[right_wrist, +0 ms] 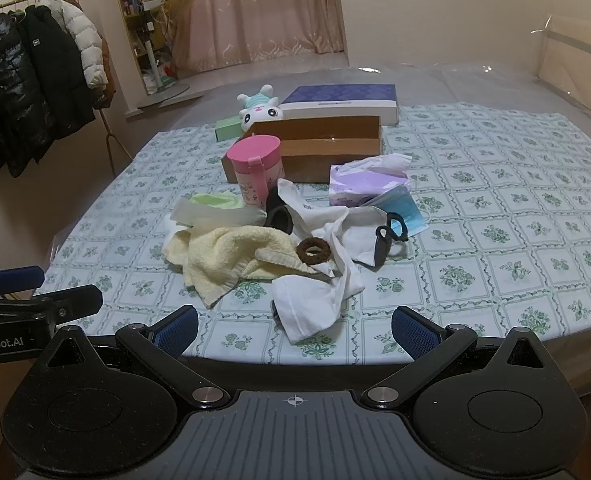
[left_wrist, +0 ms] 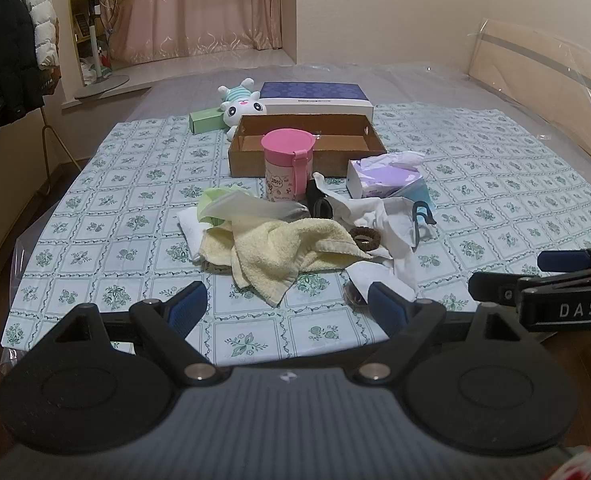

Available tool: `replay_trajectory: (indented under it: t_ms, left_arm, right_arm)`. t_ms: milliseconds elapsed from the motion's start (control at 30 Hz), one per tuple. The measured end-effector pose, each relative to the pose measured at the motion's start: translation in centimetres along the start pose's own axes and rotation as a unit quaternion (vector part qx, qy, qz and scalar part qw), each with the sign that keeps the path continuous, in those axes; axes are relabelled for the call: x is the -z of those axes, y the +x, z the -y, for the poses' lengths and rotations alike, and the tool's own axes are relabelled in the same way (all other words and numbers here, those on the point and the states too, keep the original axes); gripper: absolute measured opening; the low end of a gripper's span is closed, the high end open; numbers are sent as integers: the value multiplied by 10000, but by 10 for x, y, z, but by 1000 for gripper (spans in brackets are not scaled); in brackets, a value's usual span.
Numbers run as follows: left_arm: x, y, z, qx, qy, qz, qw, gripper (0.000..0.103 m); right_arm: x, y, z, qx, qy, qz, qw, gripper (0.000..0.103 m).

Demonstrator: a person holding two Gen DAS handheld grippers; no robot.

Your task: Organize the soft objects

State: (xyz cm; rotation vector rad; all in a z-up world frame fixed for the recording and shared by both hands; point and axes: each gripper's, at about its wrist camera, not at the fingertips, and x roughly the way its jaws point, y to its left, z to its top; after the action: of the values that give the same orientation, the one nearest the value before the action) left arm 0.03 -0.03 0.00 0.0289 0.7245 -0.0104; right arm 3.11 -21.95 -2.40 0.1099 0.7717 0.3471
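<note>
- Far left, the left gripper (left_wrist: 285, 308) hovered at the near edge of the patterned cloth (left_wrist: 95, 200), jaws spread wide, nothing between them.
- Ahead of it, the yellow towel (left_wrist: 279, 252) lay crumpled mid-cloth, a brown hair tie (left_wrist: 365, 237) on its right edge.
- Behind sat the pink cup (left_wrist: 287, 164), touching the front of the empty cardboard box (left_wrist: 307, 148).
- Right of that, white cloths (right_wrist: 319, 304) sprawled, tissue pack (right_wrist: 365, 184) and blue mask (right_wrist: 405, 210) beyond.
- Far right, the right gripper (right_wrist: 293, 326) hung wide open, empty too.
</note>
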Motion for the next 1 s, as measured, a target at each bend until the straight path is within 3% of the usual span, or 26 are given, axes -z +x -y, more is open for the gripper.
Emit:
replay_trajectory:
  t_ms: [1000]
  left_arm:
    - [0, 0, 0, 4, -8, 22, 10000, 86]
  right_arm:
    - [0, -3, -1, 3, 14, 33, 10000, 103]
